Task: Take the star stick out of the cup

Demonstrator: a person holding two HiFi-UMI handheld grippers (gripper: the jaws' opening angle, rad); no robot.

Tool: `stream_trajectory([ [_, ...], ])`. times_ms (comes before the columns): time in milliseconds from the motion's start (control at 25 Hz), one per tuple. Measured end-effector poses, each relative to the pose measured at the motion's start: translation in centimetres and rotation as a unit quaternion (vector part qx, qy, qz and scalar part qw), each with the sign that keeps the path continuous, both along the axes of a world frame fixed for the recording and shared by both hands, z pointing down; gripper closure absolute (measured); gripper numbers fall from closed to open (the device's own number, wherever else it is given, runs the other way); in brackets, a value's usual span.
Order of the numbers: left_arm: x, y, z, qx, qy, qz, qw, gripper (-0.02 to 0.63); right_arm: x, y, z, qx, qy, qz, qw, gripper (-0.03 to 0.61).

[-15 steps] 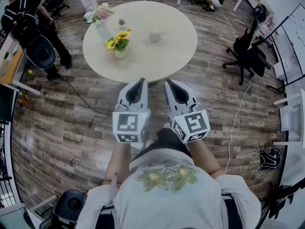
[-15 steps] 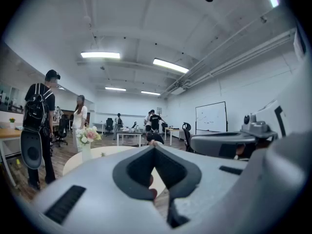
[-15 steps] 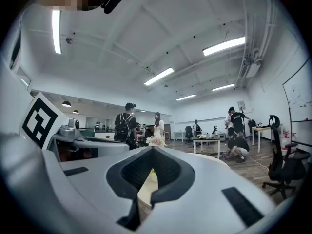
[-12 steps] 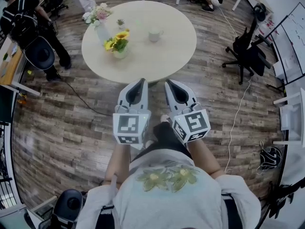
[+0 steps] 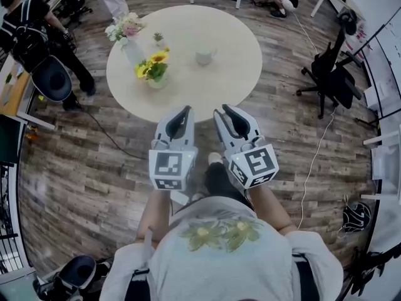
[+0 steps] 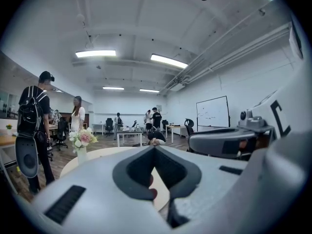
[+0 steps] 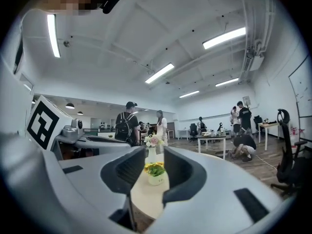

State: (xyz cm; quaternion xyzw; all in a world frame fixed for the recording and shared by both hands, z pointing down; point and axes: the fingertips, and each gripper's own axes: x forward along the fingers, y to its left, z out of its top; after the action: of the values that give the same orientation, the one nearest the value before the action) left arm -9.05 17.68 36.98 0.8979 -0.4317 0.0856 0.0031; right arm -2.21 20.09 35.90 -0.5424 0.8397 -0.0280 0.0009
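Cup (image 5: 205,56), small, pale and handled, sits on the round, smooth beige table (image 5: 213,86) at about 2 o'clock from its middle. Only the head view gives it to us, and there it is too small for us to pick out the star stick. At 8 o'clock we have the sunflower pot (image 5: 153,71), and at 10 o'clock the slim white vase (image 5: 130,35) of pink blooms. Both grippers hang over the wood-plank floor (image 5: 81,162) by the table's 6 o'clock edge, well apart from the cup. The left gripper (image 5: 186,109), a glossy grey shell with dark pads, has its tips pressed together on nothing, as its own view shows us. The right gripper (image 5: 223,110) holds its pads a narrow slot apart, empty, and its own view frames the sunflower pot and vase through that slot.
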Motion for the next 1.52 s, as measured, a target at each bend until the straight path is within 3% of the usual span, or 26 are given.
stream_trajectory([
  [40,0.2,-0.9,0.0,0.000,-0.002,-0.002,1.0000,0.614,0.2,-0.8,-0.2,0.002,0.004,-0.007,1.000,0.429],
  [120,0.7,-2.7,-0.2,-0.001,-0.004,-0.008,1.0000,0.614,0.8,-2.5,-0.6,0.008,0.014,-0.015,1.000,0.364],
  [320,1.6,-7.0,-0.6,-0.005,-0.008,-0.025,0.9996,0.614,3.2,-7.0,-1.9,0.033,0.033,-0.005,0.999,0.305],
  [1040,5.1,-15.5,0.9,-0.031,-0.021,-0.084,0.9957,0.614,8.4,-17.6,-0.4,0.012,0.059,-0.063,0.996,0.302],
  [1520,5.2,-17.3,2.0,-0.043,-0.027,-0.105,0.9932,0.614,7.7,-21.6,2.6,-0.018,0.070,-0.101,0.992,0.302],
])
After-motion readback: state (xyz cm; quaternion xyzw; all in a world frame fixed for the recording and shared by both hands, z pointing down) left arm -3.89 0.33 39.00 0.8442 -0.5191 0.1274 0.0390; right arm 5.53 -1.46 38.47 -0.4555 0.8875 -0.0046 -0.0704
